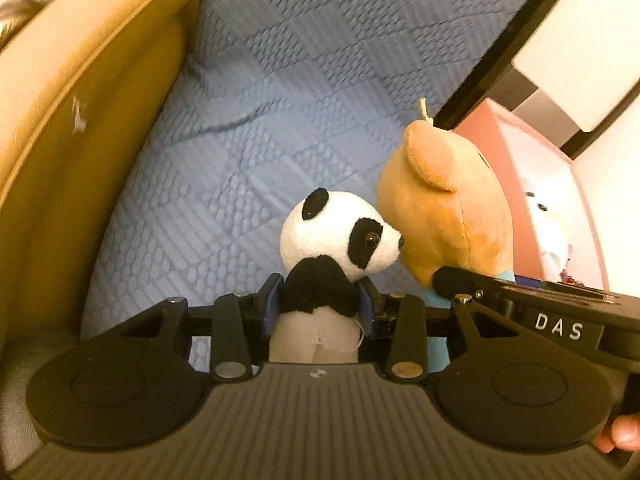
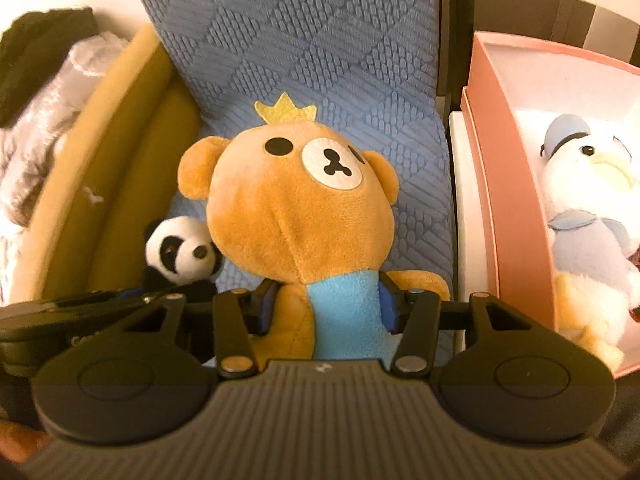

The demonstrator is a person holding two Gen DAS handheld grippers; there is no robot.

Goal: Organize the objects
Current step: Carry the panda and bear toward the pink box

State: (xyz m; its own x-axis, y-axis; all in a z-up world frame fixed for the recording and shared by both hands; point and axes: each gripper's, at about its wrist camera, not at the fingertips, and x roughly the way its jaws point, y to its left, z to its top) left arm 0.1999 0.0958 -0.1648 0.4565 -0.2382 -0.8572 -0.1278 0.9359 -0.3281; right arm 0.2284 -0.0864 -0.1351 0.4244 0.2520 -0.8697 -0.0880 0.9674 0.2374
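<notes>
Two plush toys are in hand at once, one per gripper, and the pink box is the landmark that the coming move turns on.

Farthest from the box, on the left, the left gripper is closed around the panda at its dark shoulders, blue pads pressing either side. The panda stands upright along the line of the fingers — head away from the gripper, pale body running back toward the palm — and its snout points toward the box side, touching or nearly touching the bear's head.

Next toward the box, the right gripper is clamped on the brown bear at its blue-fronted torso. Its long axis also runs straight out along the fingers: crown farthest out, legs hidden behind the gripper body. The face looks up and away from the gripper, tilted a little toward the box. Both toys are held over the blue quilted cover, with a mustard-yellow cushion on the side away from the box.

The box lies just to the right of the right gripper, its near wall close beside the bear's arm, and a white duck plush already sits inside. So the right arm is clearly the nearer one — my judgement is that the bear goes in first with a short sideways carry, while the panda must cross behind or after it.
</notes>
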